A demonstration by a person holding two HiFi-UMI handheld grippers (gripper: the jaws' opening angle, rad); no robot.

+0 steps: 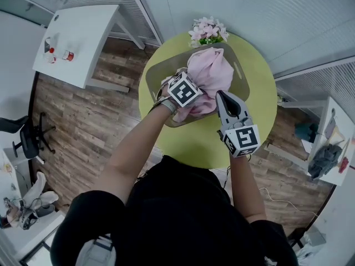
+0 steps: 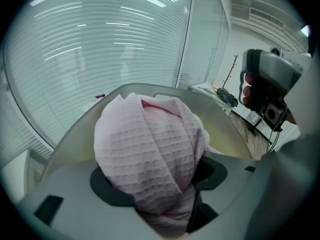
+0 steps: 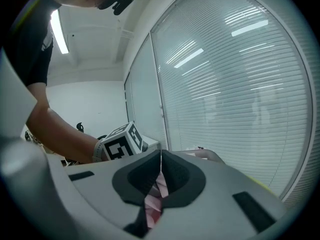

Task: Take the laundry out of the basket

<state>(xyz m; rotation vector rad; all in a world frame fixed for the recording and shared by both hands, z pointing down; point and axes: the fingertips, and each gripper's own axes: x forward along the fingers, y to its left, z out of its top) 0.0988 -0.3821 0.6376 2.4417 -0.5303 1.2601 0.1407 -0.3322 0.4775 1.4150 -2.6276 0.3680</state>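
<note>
Left gripper (image 2: 159, 184) has its jaws clamped on a pink waffle-weave towel (image 1: 208, 73), a fat bunch of it bulging up from between the pads. The towel sits bundled right over the grey-green basket (image 1: 158, 71), and I can't tell whether its underside touches the bottom. Right gripper (image 3: 160, 169) is on the towel's near right edge with its jaws closed tip to tip. A bit of pink shows through the gap lower down, but I can't say whether it's actually pinching any fabric. The basket is on a round yellow-green table (image 1: 260, 98), with a bunch of pink flowers (image 1: 208, 31) just past its far rim.
</note>
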